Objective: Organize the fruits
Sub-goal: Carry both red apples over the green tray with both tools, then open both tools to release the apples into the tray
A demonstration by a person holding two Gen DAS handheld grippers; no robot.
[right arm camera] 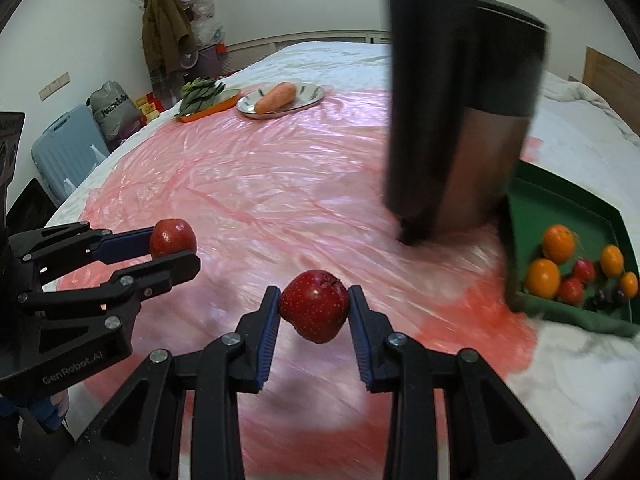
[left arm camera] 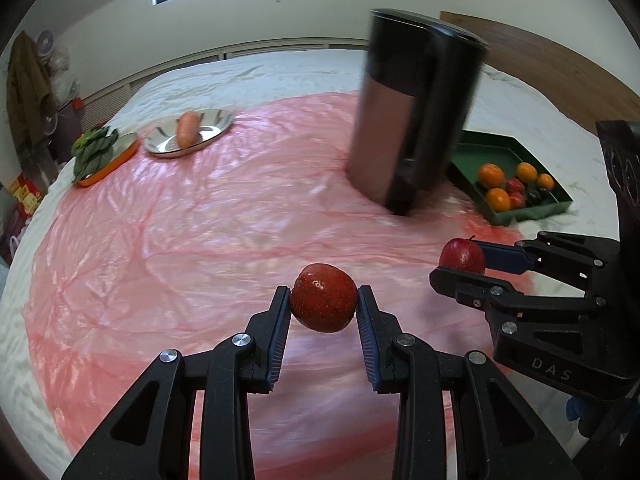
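Observation:
My left gripper (left arm camera: 323, 294) is shut on a red apple (left arm camera: 324, 308), held above the pink plastic sheet (left arm camera: 200, 240). My right gripper (right arm camera: 314, 294) is shut on a second red apple (right arm camera: 314, 312), also off the sheet. Each view shows the other gripper beside it with its apple: the right gripper (left arm camera: 460, 262) in the left wrist view, the left gripper (right arm camera: 176, 245) in the right wrist view. A green tray (right arm camera: 560, 204) to the right holds several oranges (right arm camera: 543, 279), small red fruits (right arm camera: 571, 291) and dark fruits.
A tall black and steel cylinder (left arm camera: 412, 112) stands on the sheet just left of the tray (left arm camera: 500, 148). Far left sit a steel plate (left arm camera: 208, 124) with a carrot (left arm camera: 187, 129) and an orange dish with leafy greens (left arm camera: 94, 151). White bedding surrounds the sheet.

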